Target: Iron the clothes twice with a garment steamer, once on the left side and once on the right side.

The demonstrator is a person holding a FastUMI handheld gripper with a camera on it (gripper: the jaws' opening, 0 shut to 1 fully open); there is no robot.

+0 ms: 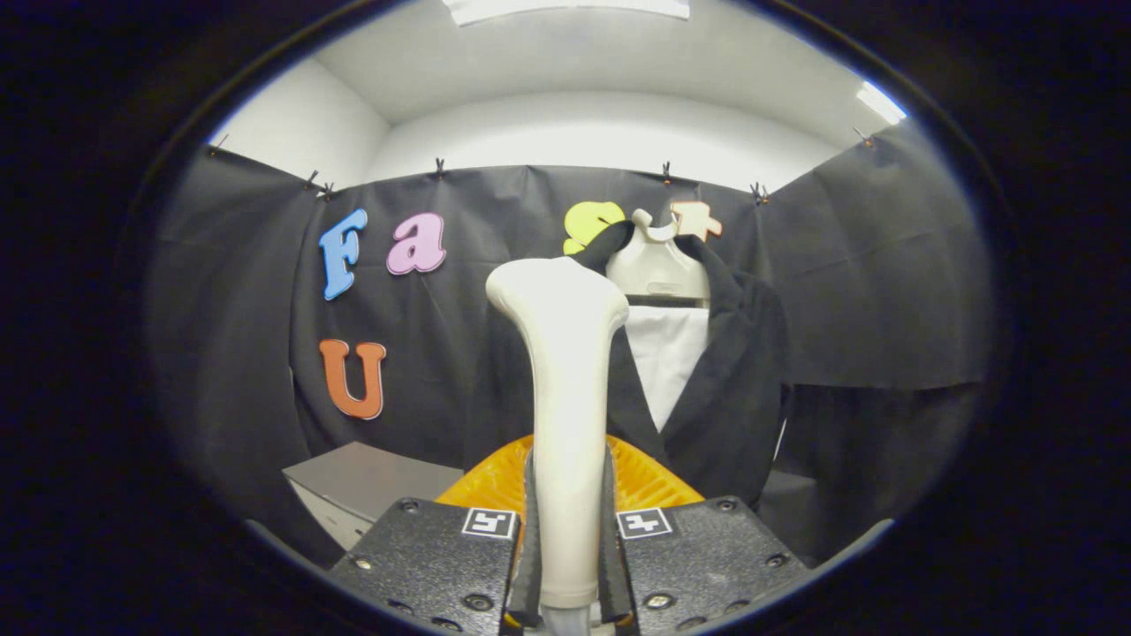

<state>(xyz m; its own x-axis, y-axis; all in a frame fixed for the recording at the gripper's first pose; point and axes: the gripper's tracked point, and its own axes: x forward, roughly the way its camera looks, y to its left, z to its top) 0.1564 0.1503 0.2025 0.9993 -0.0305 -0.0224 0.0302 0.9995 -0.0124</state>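
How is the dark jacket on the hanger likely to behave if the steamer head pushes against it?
The dark fabric jacket would probably give way and swing, since it hangs freely from a pale plastic hanger. Its draped lapels suggest soft, floppy cloth. The gripper has its jaws shut on the white plastic steamer handle.

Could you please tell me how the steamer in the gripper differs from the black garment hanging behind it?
The garment steamer is pale, smooth and rigid, standing upright between the fingers of the hand-held gripper, which is shut on its handle. The black garment is dark, soft cloth draped on a hanger beyond the fingers, open over a white panel. The steamer's head stands beside the garment's collar.
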